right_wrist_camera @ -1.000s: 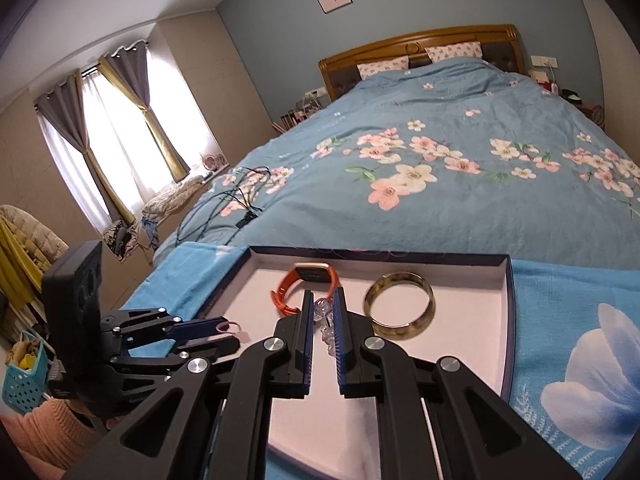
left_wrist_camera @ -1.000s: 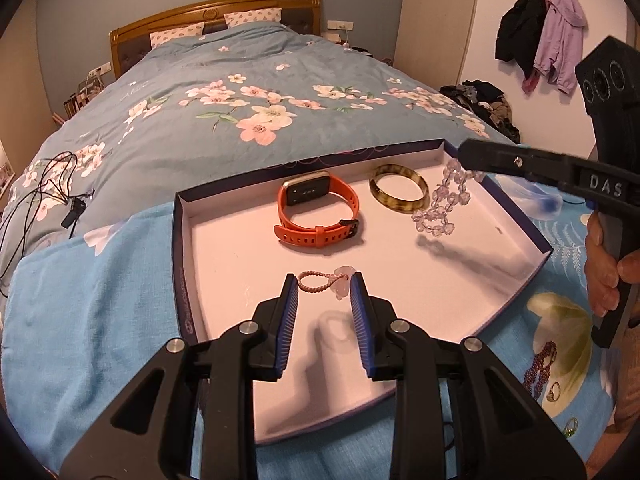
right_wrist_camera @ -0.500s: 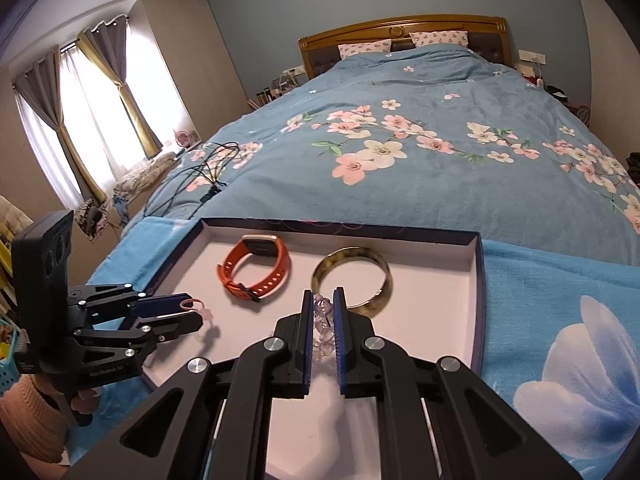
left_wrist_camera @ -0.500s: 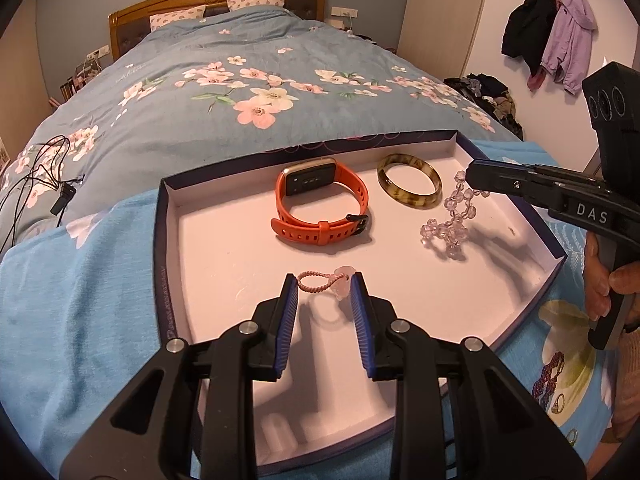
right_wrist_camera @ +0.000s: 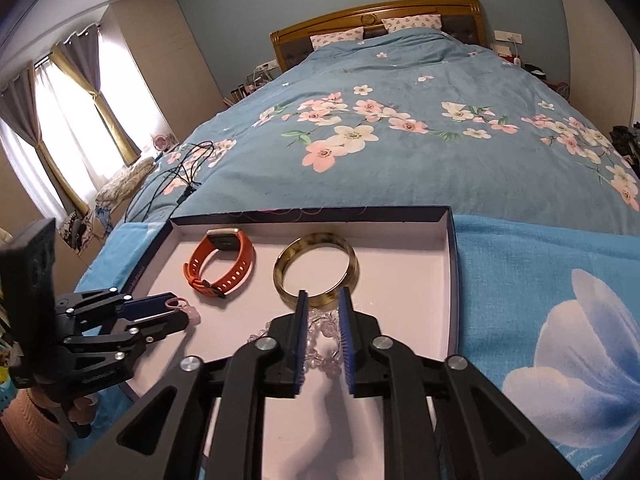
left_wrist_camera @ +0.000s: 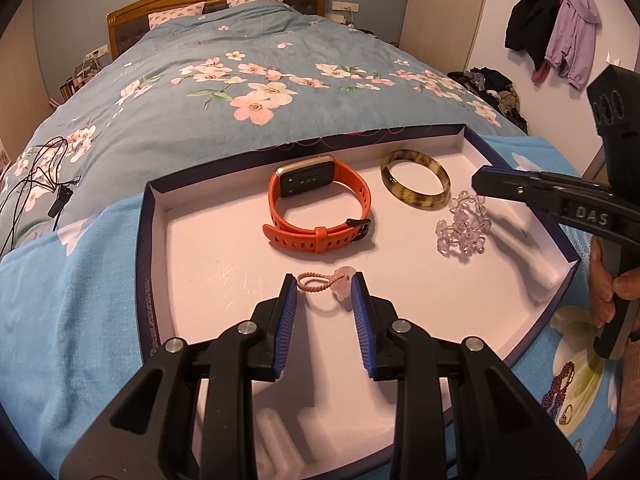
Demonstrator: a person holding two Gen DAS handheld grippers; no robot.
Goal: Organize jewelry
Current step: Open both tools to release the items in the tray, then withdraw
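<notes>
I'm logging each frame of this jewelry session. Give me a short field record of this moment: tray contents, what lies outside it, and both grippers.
tray: shallow white-lined box tray on the blue blanket
in tray: orange silicone smartwatch; tortoiseshell bangle; clear crystal bead bracelet; pink cord charm bracelet
outside tray: dark purple beaded bracelet
left gripper: open, fingers either side of the pink cord charm bracelet
right gripper: open over the clear crystal bead bracelet, which lies on the tray floor

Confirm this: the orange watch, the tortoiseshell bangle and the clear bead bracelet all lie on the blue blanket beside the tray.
Not right. The left wrist view shows the orange watch, tortoiseshell bangle and clear bead bracelet lying inside the white-lined tray, not on the blue blanket.
</notes>
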